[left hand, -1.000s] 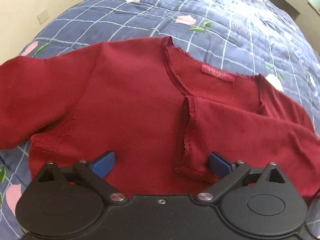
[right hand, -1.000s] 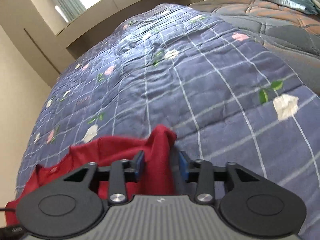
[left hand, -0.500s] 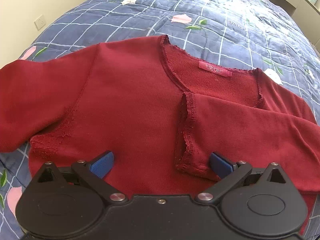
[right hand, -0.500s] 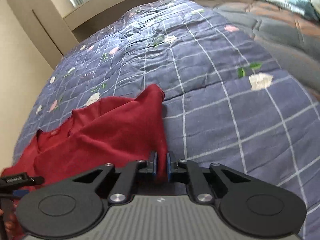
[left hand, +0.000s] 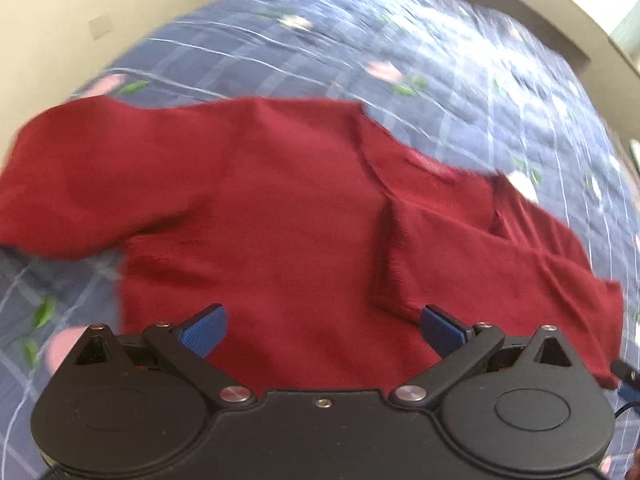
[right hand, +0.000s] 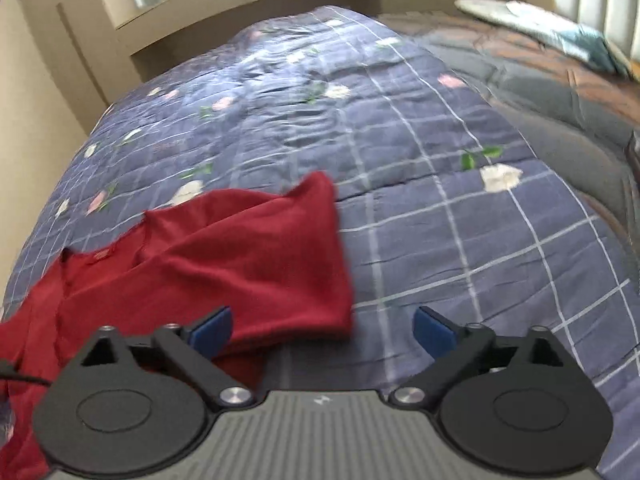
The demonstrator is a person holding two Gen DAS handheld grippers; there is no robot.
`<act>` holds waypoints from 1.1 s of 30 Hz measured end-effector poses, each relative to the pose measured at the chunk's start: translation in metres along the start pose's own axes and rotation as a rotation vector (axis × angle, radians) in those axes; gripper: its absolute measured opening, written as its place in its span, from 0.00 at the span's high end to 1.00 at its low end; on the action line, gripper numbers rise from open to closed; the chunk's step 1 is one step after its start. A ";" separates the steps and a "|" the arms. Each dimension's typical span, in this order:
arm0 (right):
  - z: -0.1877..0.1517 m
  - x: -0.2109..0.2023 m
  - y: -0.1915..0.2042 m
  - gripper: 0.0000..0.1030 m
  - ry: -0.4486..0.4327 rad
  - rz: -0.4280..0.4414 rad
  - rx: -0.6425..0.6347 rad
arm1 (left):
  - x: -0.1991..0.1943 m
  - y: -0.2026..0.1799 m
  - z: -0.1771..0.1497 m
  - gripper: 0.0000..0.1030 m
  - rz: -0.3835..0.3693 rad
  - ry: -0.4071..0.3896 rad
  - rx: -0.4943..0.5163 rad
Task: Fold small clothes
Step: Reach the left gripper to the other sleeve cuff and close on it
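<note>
Your left gripper hangs over the lower body of the red sweater, its jaws spread wide with nothing between them, the blue pads clear of the knit. The sweater lies front-up on the blue checked quilt that covers the bed. Its one sleeve stretches out flat to the left in your left wrist view, while the other sleeve is folded across the chest, with its cuff edge lying just ahead of the right-hand pad. The neckline with its label shows beyond the folded sleeve, though motion blur softens the detail there. Your right gripper also has its jaws wide apart and holds nothing. In your right wrist view the folded sleeve lies flat, its outer fold edge ending between the two pads, so that the left pad sits over red fabric and the right pad over bare quilt. Further off on that side, a brown and grey cover lies next to the quilt, with a pale blue cloth resting on top of it near the wall.
</note>
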State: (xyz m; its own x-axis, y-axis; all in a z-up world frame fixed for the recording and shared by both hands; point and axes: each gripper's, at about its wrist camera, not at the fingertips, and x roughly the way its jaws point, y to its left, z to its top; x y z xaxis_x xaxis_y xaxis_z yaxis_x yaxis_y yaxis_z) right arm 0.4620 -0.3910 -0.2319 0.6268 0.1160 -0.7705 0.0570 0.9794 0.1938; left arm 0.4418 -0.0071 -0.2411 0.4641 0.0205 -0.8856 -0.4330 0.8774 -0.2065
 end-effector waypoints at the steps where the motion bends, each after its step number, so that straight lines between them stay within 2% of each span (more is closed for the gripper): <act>1: -0.004 -0.005 0.010 0.00 -0.011 -0.008 -0.021 | -0.007 0.011 -0.001 0.01 0.013 -0.016 -0.038; 7: -0.022 -0.033 0.084 0.00 -0.052 -0.042 -0.111 | -0.043 0.103 -0.007 0.01 0.135 -0.135 -0.293; 10: -0.034 -0.044 0.122 0.00 -0.054 -0.005 -0.148 | -0.052 0.155 -0.006 0.01 0.182 -0.144 -0.373; 15: -0.066 -0.047 0.180 0.00 0.006 0.076 -0.248 | -0.064 0.238 -0.001 0.01 0.235 -0.201 -0.515; 21: -0.108 -0.034 0.225 0.00 0.121 0.078 -0.322 | -0.054 0.316 0.012 0.01 0.242 -0.211 -0.703; 25: -0.129 -0.020 0.237 0.00 0.222 0.037 -0.326 | -0.049 0.339 0.019 0.01 0.214 -0.208 -0.717; 29: -0.145 -0.008 0.235 0.00 0.310 -0.006 -0.302 | -0.034 0.359 0.018 0.03 0.137 -0.198 -0.789; 31: -0.152 -0.003 0.234 0.00 0.344 -0.025 -0.311 | -0.024 0.369 0.014 0.07 0.104 -0.183 -0.852; 33: -0.159 -0.003 0.235 0.00 0.341 -0.038 -0.345 | -0.020 0.378 0.014 0.13 0.118 -0.184 -0.880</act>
State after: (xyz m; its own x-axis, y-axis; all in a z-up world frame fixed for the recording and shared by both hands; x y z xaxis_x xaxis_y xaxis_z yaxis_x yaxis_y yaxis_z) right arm 0.3500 -0.1344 -0.2809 0.3360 0.0703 -0.9392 -0.2219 0.9751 -0.0063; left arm 0.2798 0.3311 -0.2954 0.4629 0.2296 -0.8562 -0.8845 0.1834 -0.4290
